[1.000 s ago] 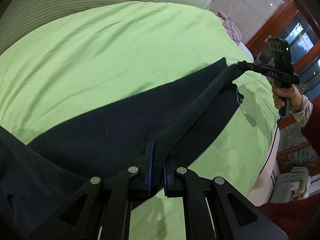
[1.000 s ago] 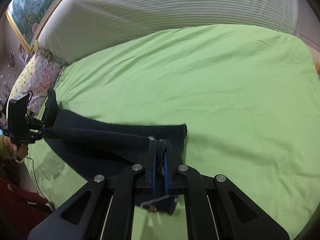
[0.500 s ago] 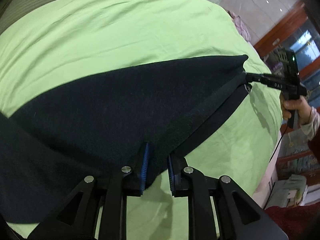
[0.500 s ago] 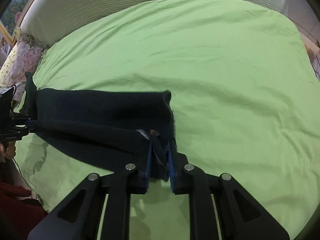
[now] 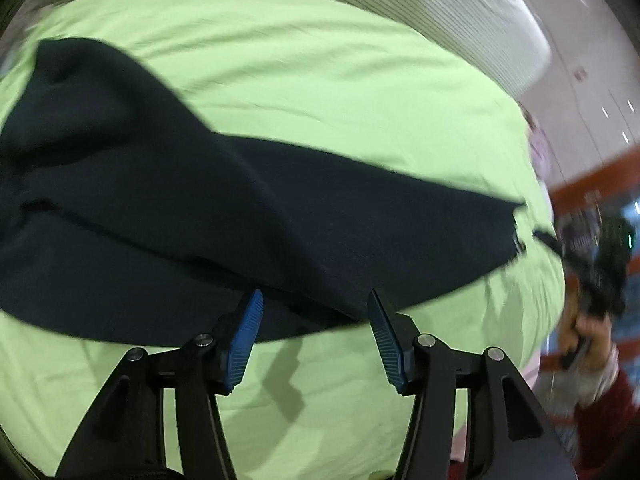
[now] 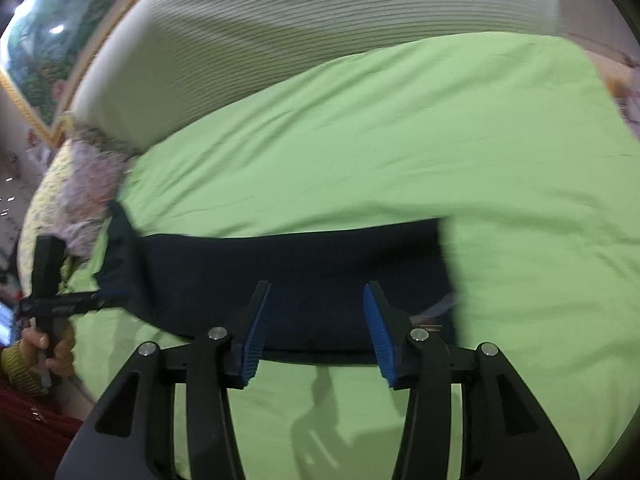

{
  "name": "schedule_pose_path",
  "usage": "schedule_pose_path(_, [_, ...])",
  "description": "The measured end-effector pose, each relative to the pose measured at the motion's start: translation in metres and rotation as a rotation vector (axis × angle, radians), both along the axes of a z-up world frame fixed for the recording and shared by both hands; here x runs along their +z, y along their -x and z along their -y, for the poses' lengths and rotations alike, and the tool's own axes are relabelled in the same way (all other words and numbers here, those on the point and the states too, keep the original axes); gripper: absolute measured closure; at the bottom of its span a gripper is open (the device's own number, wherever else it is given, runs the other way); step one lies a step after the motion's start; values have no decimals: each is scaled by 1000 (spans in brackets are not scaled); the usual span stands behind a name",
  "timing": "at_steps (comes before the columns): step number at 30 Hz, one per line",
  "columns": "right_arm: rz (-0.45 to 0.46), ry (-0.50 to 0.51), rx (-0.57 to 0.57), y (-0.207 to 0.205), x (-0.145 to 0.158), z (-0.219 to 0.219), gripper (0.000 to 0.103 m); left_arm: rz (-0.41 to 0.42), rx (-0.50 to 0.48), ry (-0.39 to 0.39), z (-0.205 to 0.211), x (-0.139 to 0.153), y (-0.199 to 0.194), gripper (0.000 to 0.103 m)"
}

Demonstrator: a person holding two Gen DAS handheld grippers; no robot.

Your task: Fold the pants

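The dark navy pants (image 5: 280, 232) lie folded lengthwise in a long band across the green sheet (image 5: 320, 80). My left gripper (image 5: 315, 300) hovers over the band's near edge with its jaws opening. Its blue pads (image 5: 244, 340) stand apart and press on nothing. In the right wrist view the pants (image 6: 300, 272) end in a straight edge at the right. My right gripper (image 6: 316, 288) is also opening above the near edge, with the cloth lying loose below it. Each gripper shows in the other's view, blurred: the right gripper (image 5: 600, 264) and the left gripper (image 6: 106, 300).
A striped cushion (image 6: 320, 40) runs along the far side of the bed. A floral pillow (image 6: 80, 176) lies at the left end, under a framed picture (image 6: 36, 60). A hand (image 6: 48, 344) and a red sleeve (image 5: 608, 412) are at the bed's near side.
Both grippers were shut on the pants' folded edge and held it stretched. They have since opened and let go. The cloth now lies flat on the sheet.
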State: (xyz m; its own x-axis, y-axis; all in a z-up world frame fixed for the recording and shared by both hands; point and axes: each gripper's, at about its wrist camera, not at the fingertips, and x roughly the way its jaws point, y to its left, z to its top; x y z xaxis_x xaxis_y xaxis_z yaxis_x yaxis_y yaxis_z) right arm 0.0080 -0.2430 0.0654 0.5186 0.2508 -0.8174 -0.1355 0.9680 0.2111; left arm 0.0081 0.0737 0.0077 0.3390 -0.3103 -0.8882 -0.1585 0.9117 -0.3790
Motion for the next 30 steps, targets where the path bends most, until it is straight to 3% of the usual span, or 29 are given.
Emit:
schedule_pose_path(2, [-12, -22, 48, -5, -9, -24, 55, -21, 66, -10, -16, 6, -5, 42])
schedule_pose_path(11, [-83, -140, 253, -24, -51, -126, 55, -137, 287, -93, -68, 25, -64, 38])
schedule_pose_path(21, [-166, -136, 477, -44, -89, -213, 55, -322, 437, -190, -100, 0, -143, 38])
schedule_pose_path(24, [-192, -95, 525, -45, -102, -231, 55, -342, 425, -239, -102, -11, -150, 61])
schedule_pose_path(25, [-198, -82, 537, -46, -106, -239, 55, -336, 423, -222, -104, -15, -150, 81])
schedule_pose_path(26, [-210, -73, 549, -46, -111, -243, 55, -329, 424, -205, -104, -17, -148, 91])
schedule_pose_path(27, [-220, -69, 553, -47, -115, -245, 58, -309, 428, -193, -106, -17, -145, 92])
schedule_pose_path(30, [-237, -53, 564, -48, -120, -249, 92, -223, 459, -139, -114, -10, -126, 98])
